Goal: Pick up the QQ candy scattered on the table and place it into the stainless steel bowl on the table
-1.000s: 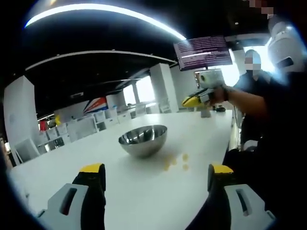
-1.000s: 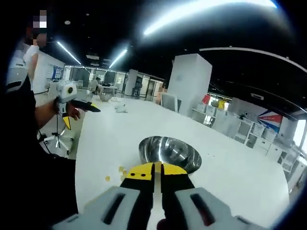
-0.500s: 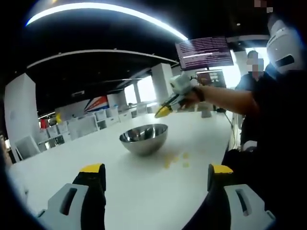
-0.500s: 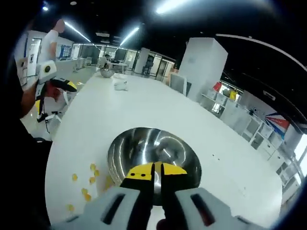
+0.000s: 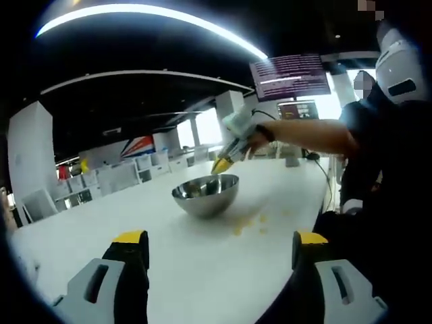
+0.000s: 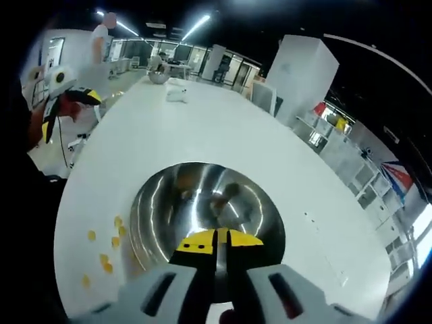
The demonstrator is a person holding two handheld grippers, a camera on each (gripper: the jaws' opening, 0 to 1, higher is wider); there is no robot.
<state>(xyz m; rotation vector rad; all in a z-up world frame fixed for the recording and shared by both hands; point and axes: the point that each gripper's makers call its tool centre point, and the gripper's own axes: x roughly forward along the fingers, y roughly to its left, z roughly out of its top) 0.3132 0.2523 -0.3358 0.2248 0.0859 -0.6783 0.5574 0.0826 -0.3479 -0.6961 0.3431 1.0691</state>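
The right gripper [image 6: 221, 238] hung directly over the stainless steel bowl [image 6: 202, 209], its yellow-tipped jaws pressed together with nothing visibly between them; in the left gripper view it [image 5: 221, 166] pointed down at the bowl's far rim. The left gripper [image 5: 219, 246] was held back near the counter's edge with its jaws spread wide and nothing between them. The bowl [image 5: 205, 194] stood on the white counter [image 5: 202, 263], and the yellow QQ candy [image 6: 104, 251] lay scattered just to its left [image 5: 246, 225].
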